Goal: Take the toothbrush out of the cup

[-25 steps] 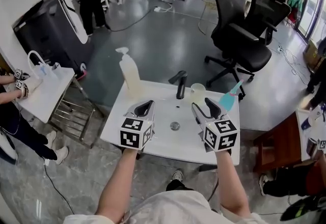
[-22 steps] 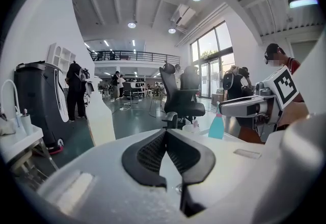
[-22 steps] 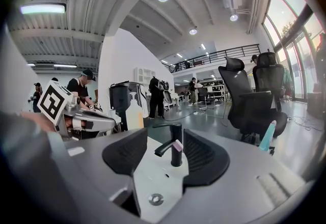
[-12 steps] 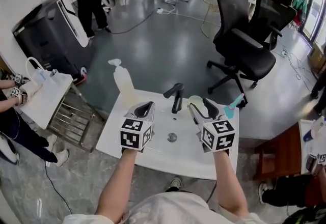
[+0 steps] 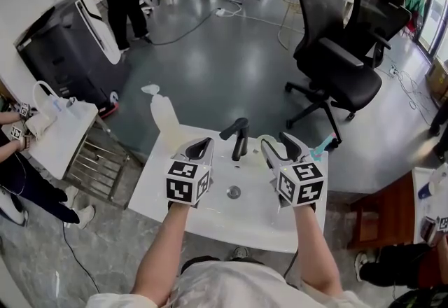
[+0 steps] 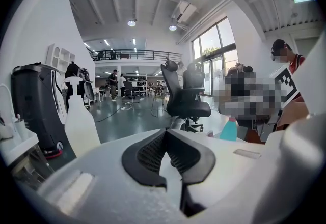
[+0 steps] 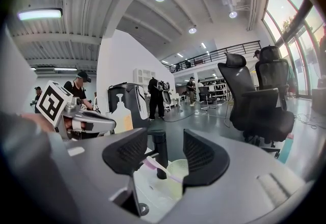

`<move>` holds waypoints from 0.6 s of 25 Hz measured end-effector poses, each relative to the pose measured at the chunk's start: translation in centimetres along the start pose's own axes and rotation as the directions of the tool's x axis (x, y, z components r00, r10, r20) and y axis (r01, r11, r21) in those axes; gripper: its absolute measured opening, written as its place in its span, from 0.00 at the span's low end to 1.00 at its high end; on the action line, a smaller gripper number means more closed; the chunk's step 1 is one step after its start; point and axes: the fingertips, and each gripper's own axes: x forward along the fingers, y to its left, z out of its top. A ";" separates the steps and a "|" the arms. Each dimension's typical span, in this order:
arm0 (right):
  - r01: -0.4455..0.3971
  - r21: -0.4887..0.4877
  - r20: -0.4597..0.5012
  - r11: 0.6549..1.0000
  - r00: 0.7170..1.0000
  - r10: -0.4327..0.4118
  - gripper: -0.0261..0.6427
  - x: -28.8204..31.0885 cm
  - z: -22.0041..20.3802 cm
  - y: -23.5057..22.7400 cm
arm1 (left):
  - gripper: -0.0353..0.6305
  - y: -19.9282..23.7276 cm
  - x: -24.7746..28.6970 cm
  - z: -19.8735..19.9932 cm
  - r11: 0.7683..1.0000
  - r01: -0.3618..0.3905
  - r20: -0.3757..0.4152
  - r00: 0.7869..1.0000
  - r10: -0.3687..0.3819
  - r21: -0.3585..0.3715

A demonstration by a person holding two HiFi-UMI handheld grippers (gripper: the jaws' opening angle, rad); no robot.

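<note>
In the right gripper view a pale green cup (image 7: 177, 171) stands on the white sink counter (image 7: 153, 195), just right of the black faucet (image 7: 161, 152). A pink toothbrush (image 7: 152, 163) leans out of it to the left. My right gripper (image 7: 164, 142) is open, a little short of the cup, with the toothbrush and cup showing in the gap between its jaws. In the head view the right gripper (image 5: 277, 141) covers most of the cup. My left gripper (image 5: 201, 143) hovers left of the faucet (image 5: 238, 136), its jaws shut on nothing (image 6: 165, 134).
A clear soap pump bottle (image 5: 162, 116) stands at the counter's back left. At the back right corner is a teal bottle (image 5: 319, 148). The drain (image 5: 234, 192) lies in the basin between my arms. Black office chairs (image 5: 336, 54) stand beyond the counter.
Both grippers have moved forward over the basin toward the faucet. The right gripper now covers the cup in the head view, where earlier the cup showed beyond it.
</note>
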 end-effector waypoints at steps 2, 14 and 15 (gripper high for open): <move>0.003 0.001 -0.003 1.000 1.000 -0.003 0.35 0.2 -0.1 -0.1 | 0.06 0.1 0.3 0.0 1.000 0.005 -0.002 1.000 -0.005 0.001; 0.106 0.014 0.001 0.994 0.994 -0.106 0.35 1.5 0.2 0.0 | 0.06 1.9 2.3 0.7 0.994 0.108 0.010 0.994 -0.108 0.029; 0.120 0.017 0.003 0.993 0.993 -0.120 0.35 1.6 0.2 0.1 | 0.06 2.2 2.4 0.7 0.992 0.120 0.011 0.993 -0.120 0.032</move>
